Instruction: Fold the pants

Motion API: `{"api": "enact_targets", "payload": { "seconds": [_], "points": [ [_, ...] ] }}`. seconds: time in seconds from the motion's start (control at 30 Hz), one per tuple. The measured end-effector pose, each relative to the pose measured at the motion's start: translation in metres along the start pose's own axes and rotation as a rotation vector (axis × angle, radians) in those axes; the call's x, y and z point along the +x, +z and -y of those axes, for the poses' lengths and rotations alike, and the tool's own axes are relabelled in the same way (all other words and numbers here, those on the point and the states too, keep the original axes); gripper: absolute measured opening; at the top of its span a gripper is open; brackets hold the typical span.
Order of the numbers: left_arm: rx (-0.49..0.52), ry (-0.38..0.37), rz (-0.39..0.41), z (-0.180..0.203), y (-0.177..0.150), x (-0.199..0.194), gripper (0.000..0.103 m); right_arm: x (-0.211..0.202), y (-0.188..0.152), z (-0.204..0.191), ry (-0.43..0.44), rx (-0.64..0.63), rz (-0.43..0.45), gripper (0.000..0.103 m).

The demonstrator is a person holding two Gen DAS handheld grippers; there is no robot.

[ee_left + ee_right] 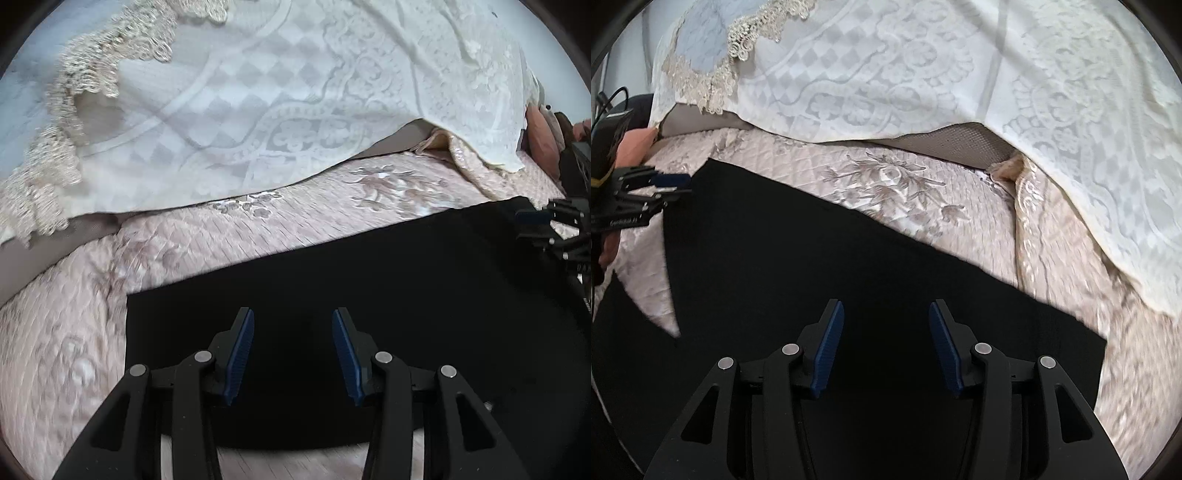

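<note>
Black pants (369, 295) lie spread flat on a sofa seat covered by a pale pink quilted cover (92, 314) stitched with flower patterns. In the left wrist view the pants fill the lower middle and stretch toward three o'clock, their far edge running straight from about nine o'clock up to two o'clock. The left gripper (293, 325) hangs over the dark cloth at six o'clock, its two blue-padded fingers (240, 354) standing apart with nothing between them; whether the tips touch the fabric cannot be told. At three o'clock in this view the right gripper (546, 221) shows at the far end of the pants. In the right wrist view the pants (849, 295) cover the lower half, and a strip of the pink cover shows through at nine o'clock. The right gripper (886, 317) is above the cloth at six o'clock, its fingers parted and empty. The left gripper (661, 184) appears at nine o'clock near the pants' corner. A white lace throw (923, 74) with a scalloped trim drapes over the sofa back from ten o'clock to three o'clock.
</note>
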State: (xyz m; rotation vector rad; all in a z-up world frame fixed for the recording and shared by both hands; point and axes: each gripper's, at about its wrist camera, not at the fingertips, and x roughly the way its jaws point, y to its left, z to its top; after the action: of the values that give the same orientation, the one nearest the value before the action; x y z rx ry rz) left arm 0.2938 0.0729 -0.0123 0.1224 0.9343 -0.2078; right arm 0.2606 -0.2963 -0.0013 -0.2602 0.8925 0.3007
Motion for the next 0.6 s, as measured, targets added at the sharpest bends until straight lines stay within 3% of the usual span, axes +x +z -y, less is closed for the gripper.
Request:
{"api": "enact_targets", "payload": {
  "seconds": [0.23, 0.37, 0.6],
  "points": [
    [0.033, -0.003, -0.028, -0.027, 0.020, 0.043, 0.048, 0.035, 0.024, 0.028, 0.032, -0.038, -0.035, 0.049],
    [0.059, -0.004, -0.023, -0.036, 0.027, 0.056, 0.056, 0.050, 0.034, 0.038, 0.076, -0.050, -0.049, 0.050],
    [0.113, -0.112, -0.076, -0.046, 0.029, 0.071, 0.067, 0.069, 0.039, 0.056, 0.187, -0.059, -0.086, 0.057]
  ]
}}
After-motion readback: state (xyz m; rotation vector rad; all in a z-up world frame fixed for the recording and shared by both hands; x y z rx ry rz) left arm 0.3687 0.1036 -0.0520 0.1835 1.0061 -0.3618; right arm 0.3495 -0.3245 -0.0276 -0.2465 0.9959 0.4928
